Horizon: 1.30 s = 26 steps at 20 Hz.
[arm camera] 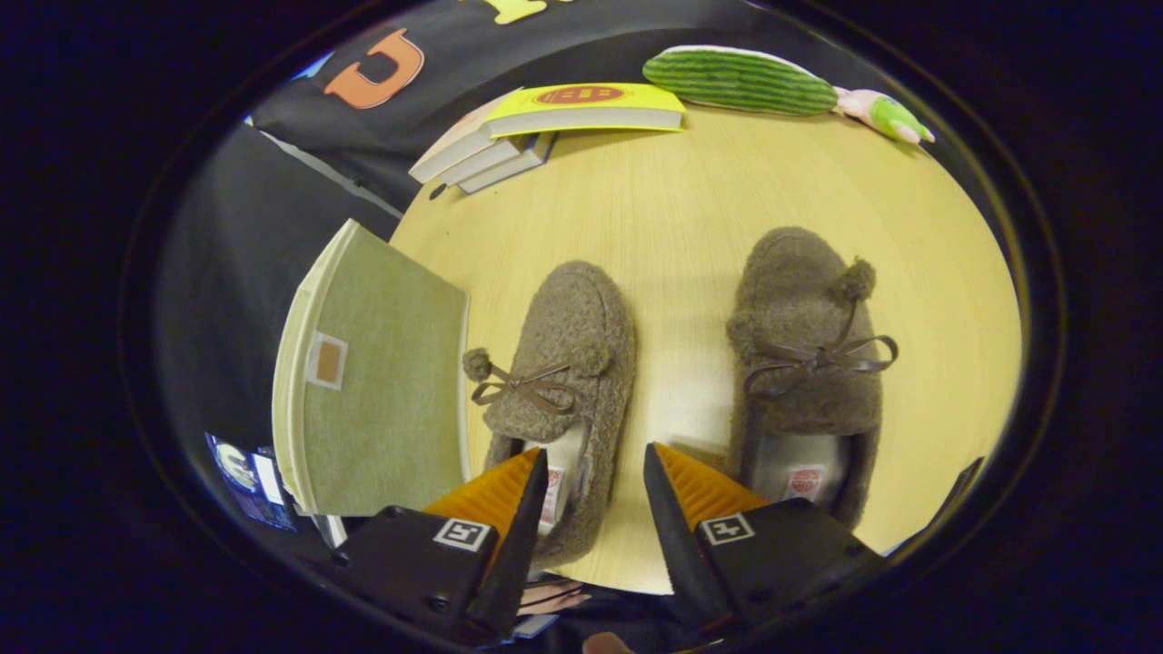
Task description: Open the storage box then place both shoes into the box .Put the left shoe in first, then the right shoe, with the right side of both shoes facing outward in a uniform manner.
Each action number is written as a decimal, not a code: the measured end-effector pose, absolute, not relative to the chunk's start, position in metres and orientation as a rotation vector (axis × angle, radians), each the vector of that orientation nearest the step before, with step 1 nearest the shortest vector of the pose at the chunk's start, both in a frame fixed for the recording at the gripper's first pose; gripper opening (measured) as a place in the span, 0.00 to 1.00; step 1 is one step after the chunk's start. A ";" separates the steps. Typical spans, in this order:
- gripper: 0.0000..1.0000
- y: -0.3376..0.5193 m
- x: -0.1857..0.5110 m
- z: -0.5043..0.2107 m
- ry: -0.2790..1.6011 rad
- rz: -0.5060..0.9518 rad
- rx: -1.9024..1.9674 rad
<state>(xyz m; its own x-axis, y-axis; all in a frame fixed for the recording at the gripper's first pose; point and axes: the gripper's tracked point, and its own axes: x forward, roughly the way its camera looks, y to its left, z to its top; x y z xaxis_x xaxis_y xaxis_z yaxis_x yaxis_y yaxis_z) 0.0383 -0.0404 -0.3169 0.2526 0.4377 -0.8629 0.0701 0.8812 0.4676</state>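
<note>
Gripper fingers spread wide, gripping nothing; the heel end of the left brown fuzzy moccasin slipper with a thin brown bow sits in the gap between them, one finger overlapping its opening, contact not clear. Slipper's heel is partly hidden behind that finger. The matching right brown fuzzy slipper with bow and pompoms lies just outside the other finger, apart from the first, toes of both pointing away from the gripper; its heel is cut off by the finger housing. Both rest on the round pale wooden table. Beside the left slipper, at the table's rim, stands the olive-green fabric storage box with a small tan patch: lid shut, so contents can't be seen; its near corner is hidden by the gripper body. Below the box, some blue printed item, too small to make out. Further out, a stack of books topped by a yellow-covered one at the table's far edge. Beyond, a green striped plush cushion and next to it a small pink-and-green soft toy, hard to identify.
</note>
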 end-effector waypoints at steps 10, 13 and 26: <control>0.07 -0.031 0.034 -0.325 1.398 0.203 0.691; 0.07 -0.032 0.033 -0.315 1.392 0.197 0.771; 0.06 0.022 0.017 -0.082 1.064 0.356 0.786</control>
